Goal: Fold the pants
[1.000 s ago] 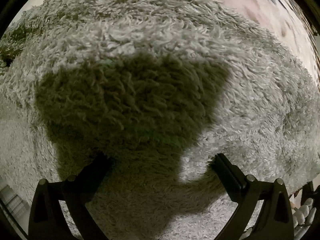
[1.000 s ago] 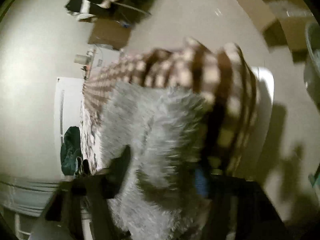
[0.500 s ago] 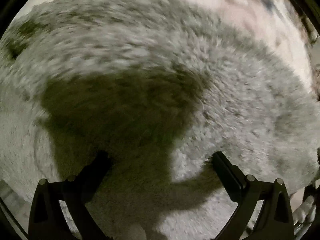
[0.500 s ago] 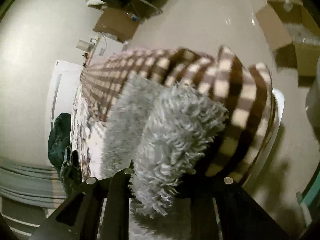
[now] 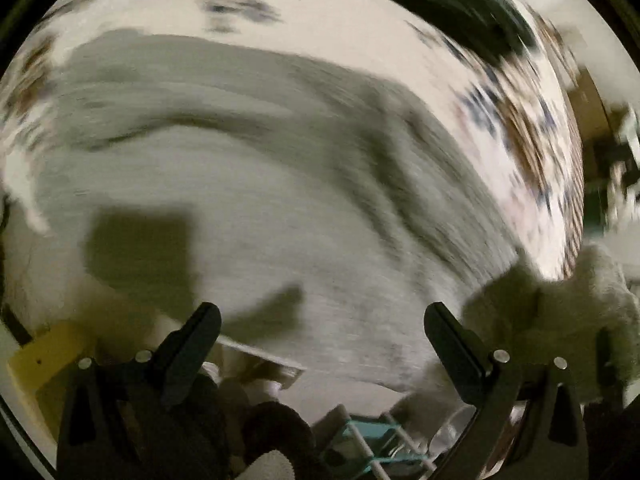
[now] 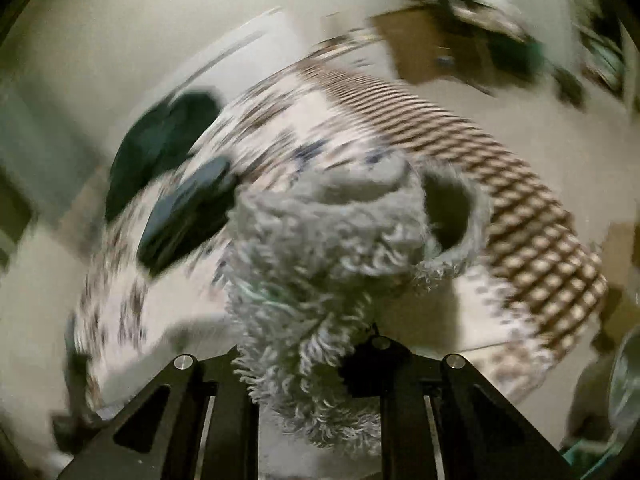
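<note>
Pants — shaggy grey | right claw clamped on them | left claw wide, holding nothing

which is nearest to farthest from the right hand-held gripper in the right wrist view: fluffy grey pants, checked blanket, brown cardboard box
1. Fluffy grey pants, clamped in the right hand-held gripper.
2. Checked blanket, spread under and behind the pants, to the right.
3. Brown cardboard box, on the floor at the upper right.

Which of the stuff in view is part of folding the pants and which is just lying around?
Job: shaggy grey fleece pants; right gripper clamping them; open left gripper.

Lying about: brown checked blanket; dark green garment; cardboard box.
</note>
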